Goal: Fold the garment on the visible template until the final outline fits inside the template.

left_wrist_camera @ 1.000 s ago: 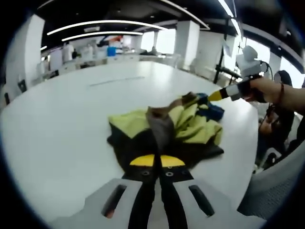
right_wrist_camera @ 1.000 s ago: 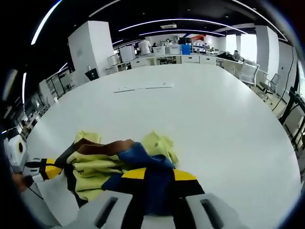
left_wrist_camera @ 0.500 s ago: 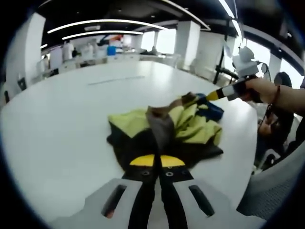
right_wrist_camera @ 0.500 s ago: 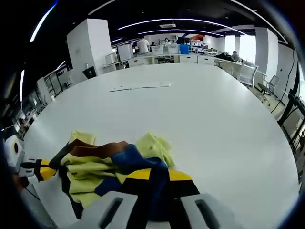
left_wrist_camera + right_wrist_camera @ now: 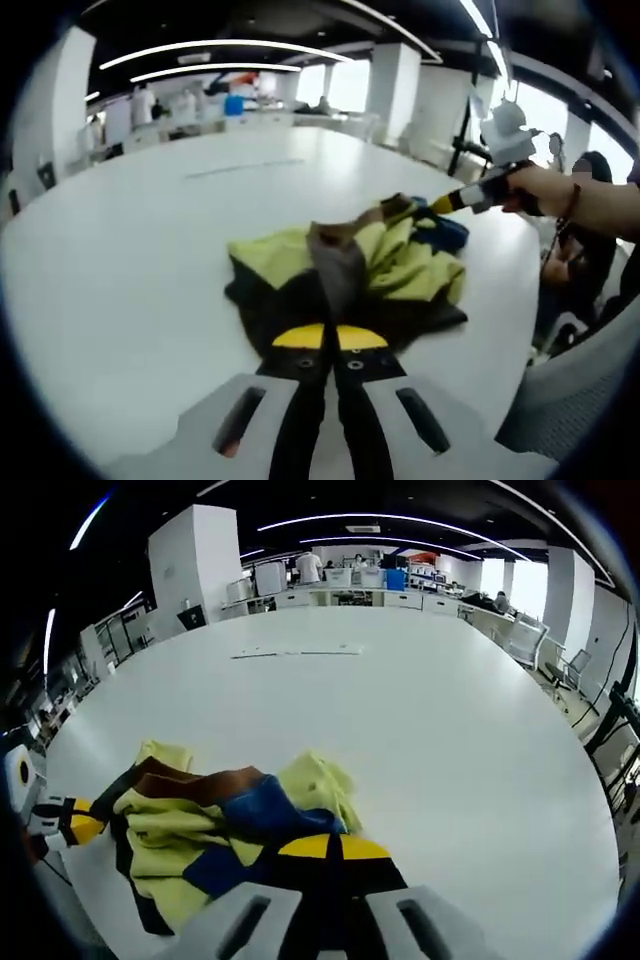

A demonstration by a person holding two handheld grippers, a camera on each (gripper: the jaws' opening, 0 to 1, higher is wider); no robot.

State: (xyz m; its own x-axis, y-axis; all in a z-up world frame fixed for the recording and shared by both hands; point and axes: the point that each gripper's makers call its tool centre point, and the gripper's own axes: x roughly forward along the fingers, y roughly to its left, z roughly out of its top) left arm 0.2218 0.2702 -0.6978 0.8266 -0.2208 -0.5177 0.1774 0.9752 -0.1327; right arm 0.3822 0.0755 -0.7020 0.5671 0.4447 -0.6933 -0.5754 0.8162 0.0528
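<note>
left gripper (image 5: 330, 338) closed, right gripper (image 5: 338, 847) apparently closed

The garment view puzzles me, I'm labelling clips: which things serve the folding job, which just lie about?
Job:
garment, crumpled
left tool, shut on the garment
right tool, shut on the garment
table

Lying about:
pale strip on the table
chairs

No text, label, brand, number or sign can be read anywhere in either view.
</note>
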